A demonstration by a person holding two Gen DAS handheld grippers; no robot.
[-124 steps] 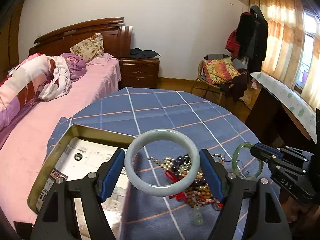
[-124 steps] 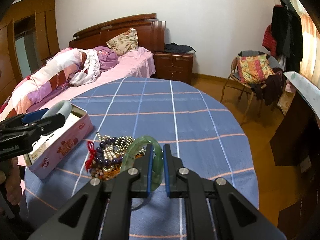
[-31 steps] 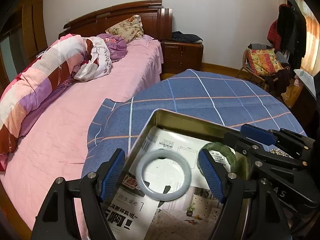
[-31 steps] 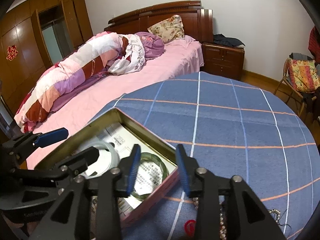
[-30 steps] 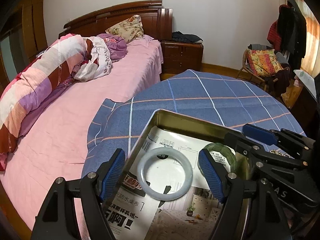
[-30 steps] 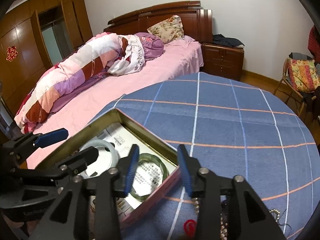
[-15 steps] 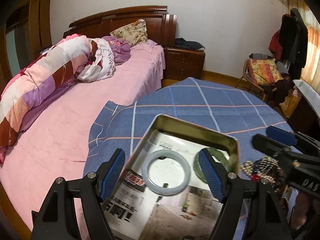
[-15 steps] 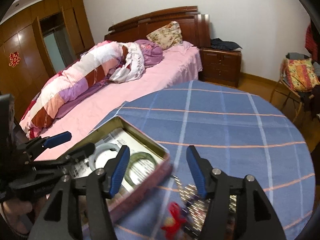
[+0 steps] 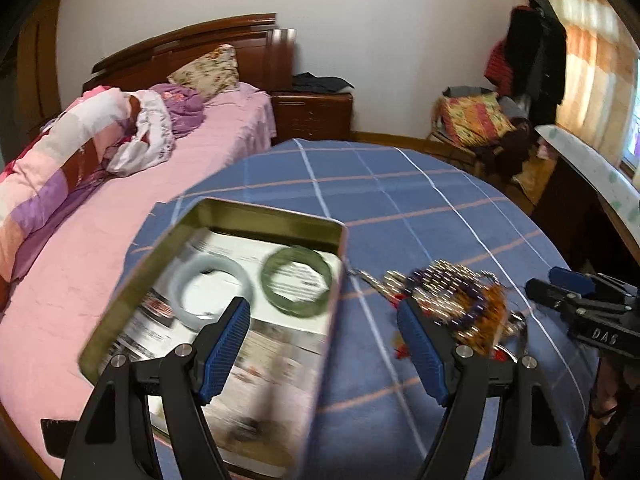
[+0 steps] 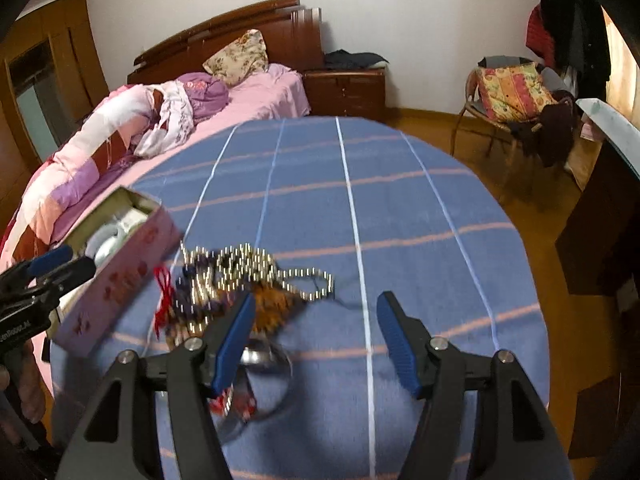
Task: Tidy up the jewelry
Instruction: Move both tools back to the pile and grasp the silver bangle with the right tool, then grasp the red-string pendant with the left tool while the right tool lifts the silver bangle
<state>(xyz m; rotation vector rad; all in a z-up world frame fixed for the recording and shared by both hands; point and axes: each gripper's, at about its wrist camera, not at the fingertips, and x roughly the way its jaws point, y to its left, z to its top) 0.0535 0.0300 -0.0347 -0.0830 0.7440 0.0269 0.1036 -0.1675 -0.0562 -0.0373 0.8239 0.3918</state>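
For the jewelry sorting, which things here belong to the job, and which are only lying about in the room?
Belong to the job:
- open metal tin box
- pale white-green bangle inside it
- dark green bangle inside it
- tangled pile of bead necklaces on the blue checked tablecloth
- clear ring-shaped bangle beside the pile

Lying about:
- floral pillow
- rolled pink quilt
- chair with patterned cushion

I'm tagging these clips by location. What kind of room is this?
A home bedroom: a bed with a wooden headboard, a nightstand beside it, and clothes hanging by the curtains.
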